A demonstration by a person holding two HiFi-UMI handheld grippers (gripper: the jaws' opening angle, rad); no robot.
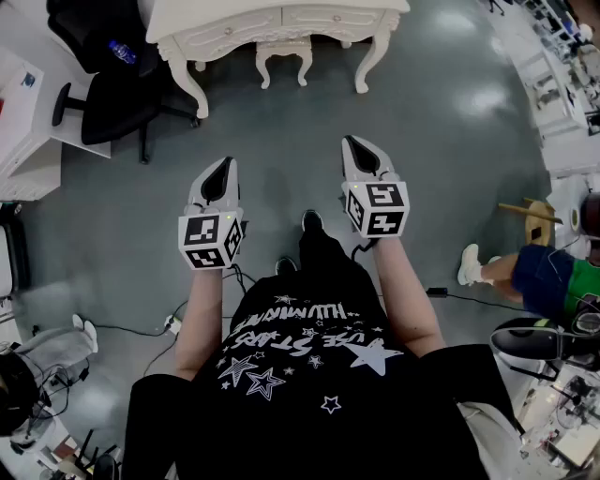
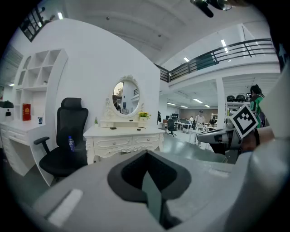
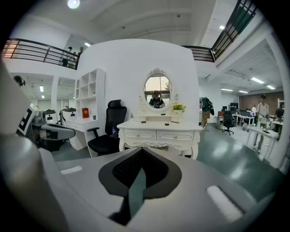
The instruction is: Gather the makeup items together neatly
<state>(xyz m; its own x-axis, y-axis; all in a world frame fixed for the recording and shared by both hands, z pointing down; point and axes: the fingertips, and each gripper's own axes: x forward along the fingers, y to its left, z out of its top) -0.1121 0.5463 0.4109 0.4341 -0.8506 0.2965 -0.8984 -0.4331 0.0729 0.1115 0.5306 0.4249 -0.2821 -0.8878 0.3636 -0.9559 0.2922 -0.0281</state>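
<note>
On the surface (image 3: 156,125) of the white dressing table (image 3: 158,136), the makeup items (image 3: 173,122) lay as a few small dark objects spread below the oval mirror (image 3: 157,90). Their kind and number could not be made out. In the left gripper view the same items (image 2: 113,128) appeared as dark specks on the surface (image 2: 122,131). In the head view the surface (image 1: 281,11) was overexposed and cut off at the upper edge, so no item was legible there.

The items were well apart from both sets of jaws, across a stretch of grey floor (image 1: 281,141). The left gripper (image 1: 225,162) and the right gripper (image 1: 350,141) were held side by side above the floor, both pointed toward the dressing table (image 1: 281,37).

The left gripper (image 2: 146,153) had its jaws closed together, pad against pad, with nothing between them. The right gripper (image 3: 141,150) showed the same condition: jaws fully closed and empty.

A black office chair (image 2: 68,140) stood just beside the table's left end, with a bottle (image 2: 71,143) on its seat.
</note>
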